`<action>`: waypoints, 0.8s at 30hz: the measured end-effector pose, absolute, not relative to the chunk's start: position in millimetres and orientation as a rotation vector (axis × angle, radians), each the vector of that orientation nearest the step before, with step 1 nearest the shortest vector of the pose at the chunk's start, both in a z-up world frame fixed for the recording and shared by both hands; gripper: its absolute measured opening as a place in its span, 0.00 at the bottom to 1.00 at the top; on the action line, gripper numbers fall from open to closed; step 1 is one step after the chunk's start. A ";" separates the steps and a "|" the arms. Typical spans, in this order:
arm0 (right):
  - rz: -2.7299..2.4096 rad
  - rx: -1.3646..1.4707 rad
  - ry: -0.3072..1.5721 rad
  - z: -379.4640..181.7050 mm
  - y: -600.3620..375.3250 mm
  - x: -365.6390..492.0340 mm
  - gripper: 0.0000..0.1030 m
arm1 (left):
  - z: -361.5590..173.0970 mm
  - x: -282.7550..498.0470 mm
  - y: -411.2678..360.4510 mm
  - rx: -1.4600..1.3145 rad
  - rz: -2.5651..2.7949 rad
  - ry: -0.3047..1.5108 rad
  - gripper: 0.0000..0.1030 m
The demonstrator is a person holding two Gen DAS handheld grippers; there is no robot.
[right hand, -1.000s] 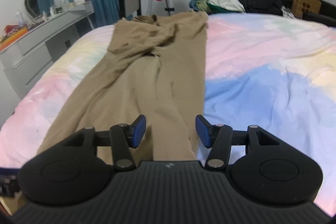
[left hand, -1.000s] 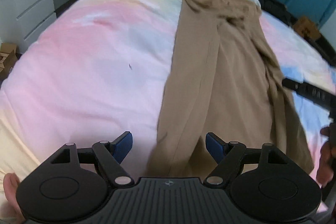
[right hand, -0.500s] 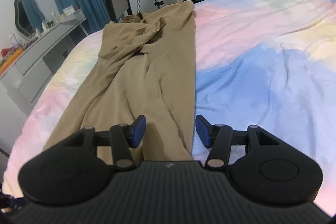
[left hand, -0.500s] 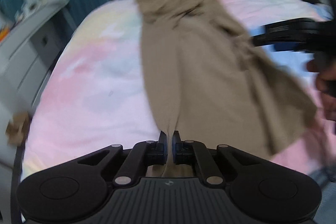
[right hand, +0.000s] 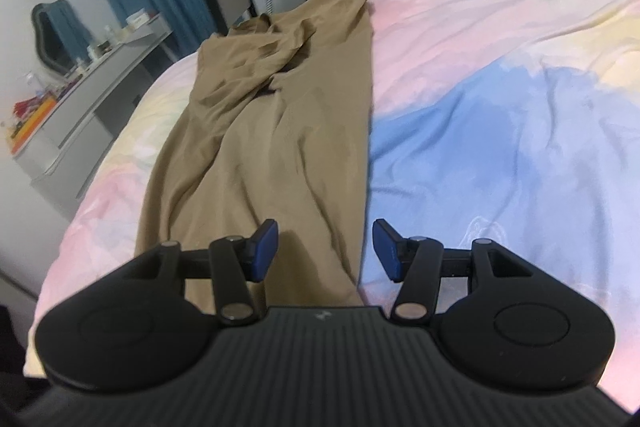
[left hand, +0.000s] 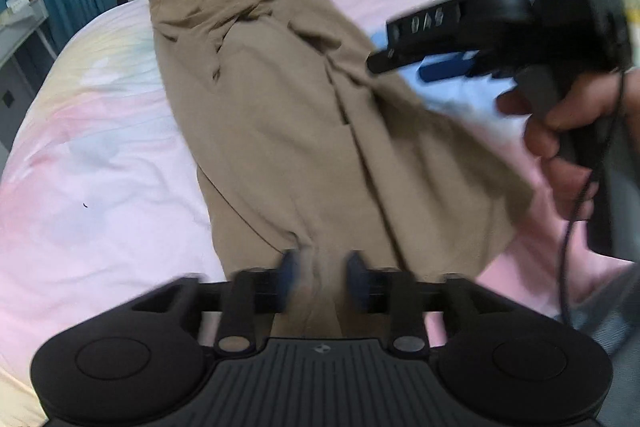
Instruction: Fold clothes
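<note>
Left gripper (left hand: 320,279) angled down, jaws opening, apparently clear of tan fabric trousers (left hand: 288,115), clamped half a second ago; right gripper (right hand: 324,247) open

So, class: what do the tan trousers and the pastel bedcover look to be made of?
Tan trousers: thin woven fabric, matte, probably a light cotton or blend; it drapes limply and rumples in soft folds. Pastel bedcover: soft cotton-like cloth, matte, with printed or dyed colour patches and shallow creases; the fibre cannot be told for sure.

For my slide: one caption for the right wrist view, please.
Open right tongs above tan trousers on a pastel bed.
</note>
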State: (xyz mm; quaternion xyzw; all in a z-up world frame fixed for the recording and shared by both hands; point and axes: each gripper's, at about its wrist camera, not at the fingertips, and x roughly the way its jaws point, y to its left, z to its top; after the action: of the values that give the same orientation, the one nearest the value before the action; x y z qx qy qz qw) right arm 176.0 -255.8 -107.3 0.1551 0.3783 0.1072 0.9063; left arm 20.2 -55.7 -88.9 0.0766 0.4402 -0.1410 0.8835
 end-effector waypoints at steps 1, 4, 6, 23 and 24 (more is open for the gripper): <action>0.236 0.325 0.792 -108.1 -256.2 176.7 0.54 | -81.4 13.6 -51.2 0.134 -0.311 0.858 0.60; 0.255 0.343 0.810 -108.2 -259.2 177.4 0.54 | -63.8 5.6 -24.9 -0.011 -0.335 0.747 0.73; 0.259 0.340 0.822 -107.3 -260.7 177.3 0.54 | -67.2 13.4 -5.6 -0.104 -0.302 0.756 0.73; 0.359 0.338 0.988 -129.0 -249.1 125.2 0.54 | -125.9 52.6 29.8 -0.403 -0.350 1.085 0.55; 0.365 0.290 0.988 -127.3 -241.3 119.4 0.54 | -129.2 52.0 28.1 -0.408 -0.356 1.094 0.52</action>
State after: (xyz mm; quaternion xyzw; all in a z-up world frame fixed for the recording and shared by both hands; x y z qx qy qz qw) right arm 119.4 -241.3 -127.3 0.1378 0.4696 0.1737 0.8546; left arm 52.0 28.1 -129.2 -0.1914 0.5137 -0.1670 0.8195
